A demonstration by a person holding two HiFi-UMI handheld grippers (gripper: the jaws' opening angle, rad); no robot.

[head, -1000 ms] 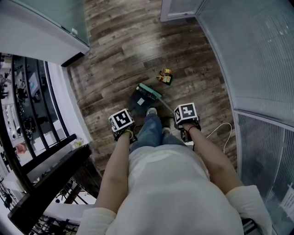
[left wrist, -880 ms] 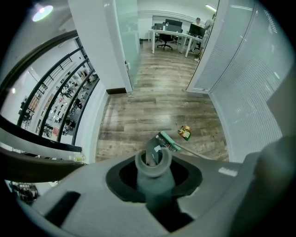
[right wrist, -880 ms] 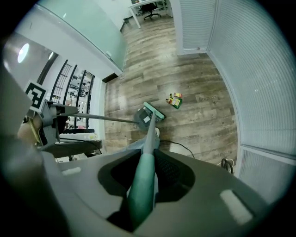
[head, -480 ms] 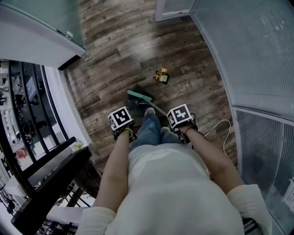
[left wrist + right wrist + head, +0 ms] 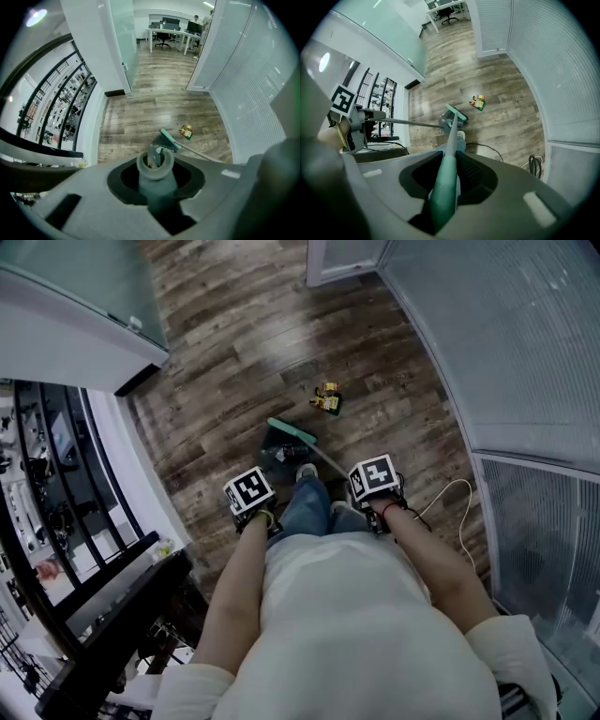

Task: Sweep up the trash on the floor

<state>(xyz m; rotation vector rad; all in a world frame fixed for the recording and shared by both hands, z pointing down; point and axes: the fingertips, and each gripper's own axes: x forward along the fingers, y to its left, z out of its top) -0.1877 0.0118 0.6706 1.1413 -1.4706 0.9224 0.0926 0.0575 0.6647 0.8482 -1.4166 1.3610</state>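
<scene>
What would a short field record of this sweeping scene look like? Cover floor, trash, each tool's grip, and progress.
Floor: brown wood-plank floor
Trash: small yellow-green wrappers, lying beyond the broom head, apart from it
Left tool: shut on the grey long handle of the dark dustpan
Right tool: shut on the green-handled broom
Progress: wrappers not yet in the dustpan

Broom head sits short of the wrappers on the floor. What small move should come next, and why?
Probably push the broom out with the right gripper so the broom head lands just beyond the wrappers, then draw back. The wrappers lie apart from the broom head, on its far side, and the dustpan, held by the left gripper, sits right behind it.
</scene>
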